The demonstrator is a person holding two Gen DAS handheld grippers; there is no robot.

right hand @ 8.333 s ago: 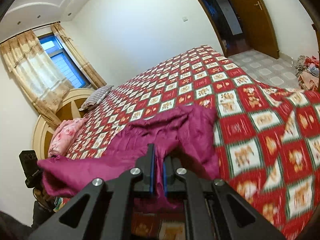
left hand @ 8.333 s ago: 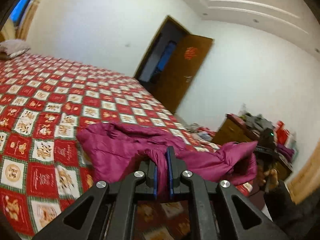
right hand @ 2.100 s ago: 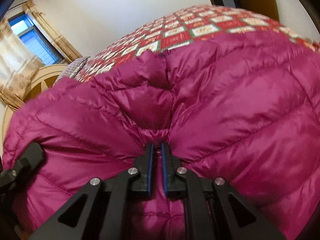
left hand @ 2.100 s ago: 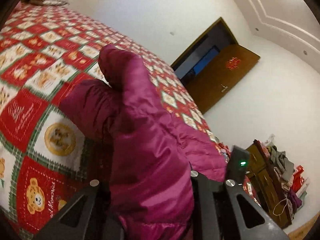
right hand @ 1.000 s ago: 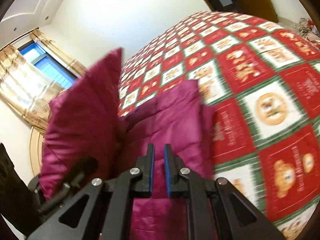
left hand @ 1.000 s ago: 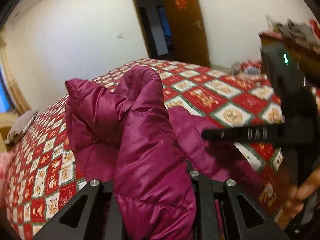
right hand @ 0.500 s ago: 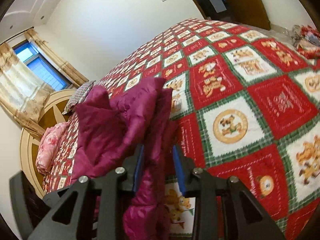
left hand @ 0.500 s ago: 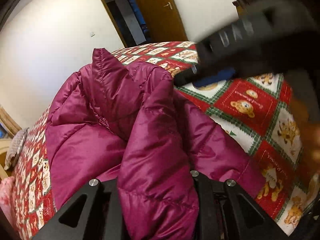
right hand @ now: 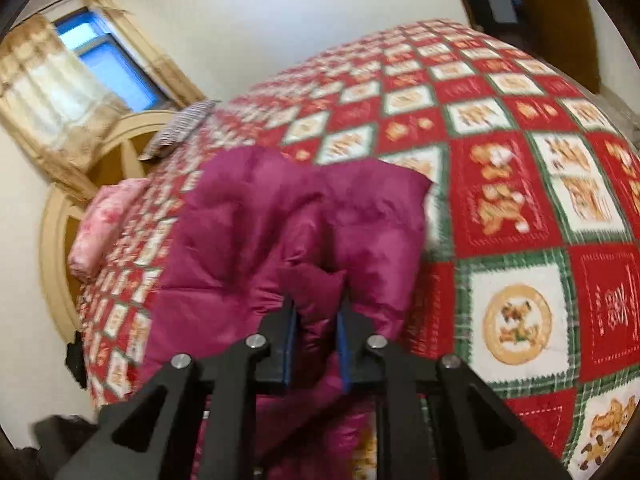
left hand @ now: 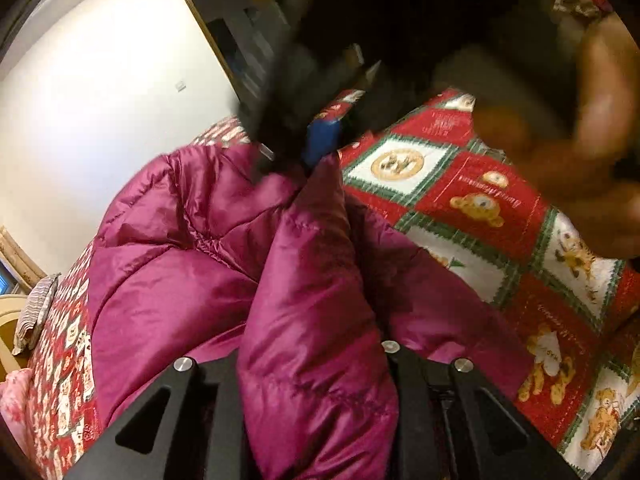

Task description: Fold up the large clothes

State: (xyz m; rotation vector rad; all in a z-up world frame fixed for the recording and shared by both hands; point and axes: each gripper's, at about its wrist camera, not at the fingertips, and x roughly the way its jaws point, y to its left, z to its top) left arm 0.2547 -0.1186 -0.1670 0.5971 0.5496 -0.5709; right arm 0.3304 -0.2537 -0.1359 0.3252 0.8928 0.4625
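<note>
A puffy magenta quilted down jacket (right hand: 288, 240) lay on the red, white and green patchwork bedspread (right hand: 516, 208), toward the bed's near edge. Behind it, at the headboard end, a pink floral pillow (right hand: 100, 224) and a striped grey pillow (right hand: 180, 128) rested beside each other. Behind these stood a curtained window (right hand: 100, 60). A brown wooden door (right hand: 556, 12), apparently ajar, stood beyond the bed's far right corner.
</note>
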